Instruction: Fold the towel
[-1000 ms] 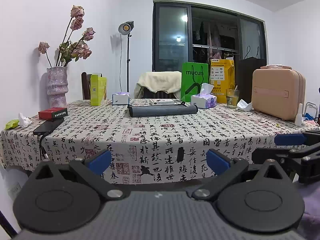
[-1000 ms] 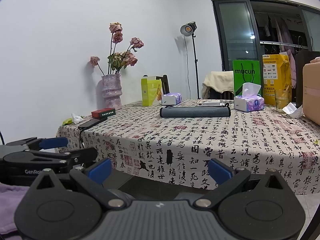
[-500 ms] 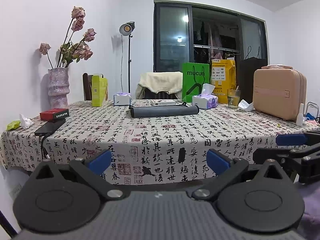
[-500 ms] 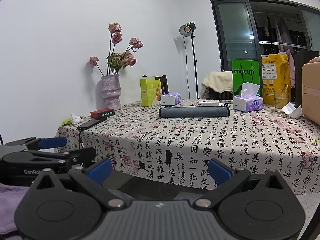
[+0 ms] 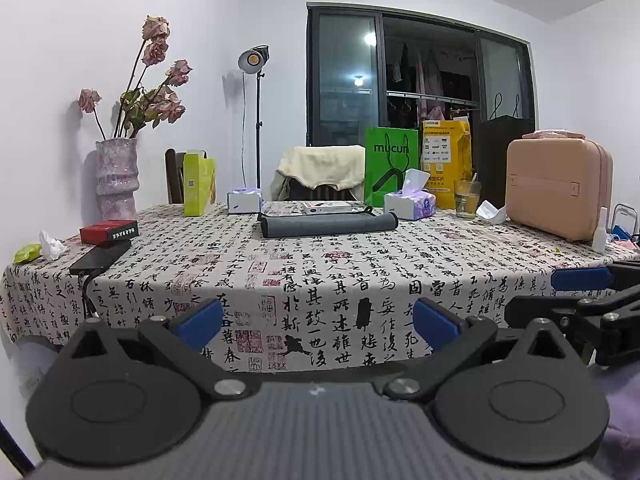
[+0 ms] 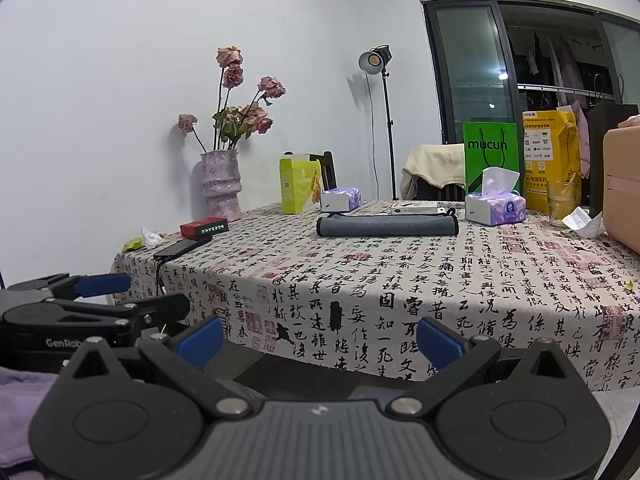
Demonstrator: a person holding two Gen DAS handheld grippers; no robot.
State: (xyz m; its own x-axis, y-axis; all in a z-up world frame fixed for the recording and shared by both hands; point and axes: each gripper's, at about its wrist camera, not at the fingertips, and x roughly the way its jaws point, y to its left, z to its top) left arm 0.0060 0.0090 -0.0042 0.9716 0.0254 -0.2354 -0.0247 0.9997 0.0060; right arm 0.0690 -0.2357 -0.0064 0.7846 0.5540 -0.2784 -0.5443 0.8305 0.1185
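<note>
A patch of lilac fabric, judged to be the towel [image 6: 18, 408], is being glimpsed only at the lower left corner of the right wrist view and at the lower right edge of the left wrist view [image 5: 622, 412]. It is lying below the level of the bench [image 5: 320, 264], not on it, and what is carrying it cannot be told. Most of it is being hidden by the bodies of the tongs.

From its soft, fleecy look it is being judged light, limp and not fragile; it is expected to sag and drape when lifted, and not to slip readily between rubbery pads. Two adjacent corners, or one hem pinched at two well-spaced points, are being judged the best places to take hold, so that the cloth hangs flat. No corner or hem is being shown at this moment.

The left tongs [image 5: 318, 322] are being held spread wide, with nothing between the blue pads. The right tongs [image 6: 320, 338] are likewise being held spread and empty. Both are being pointed over the near edge of the patterned bench, side by side, each being seen at the edge of the other's view. The towel is lying low between and behind them, beneath the fingers rather than ahead, so neither pair is touching it as far as can be told.
</note>
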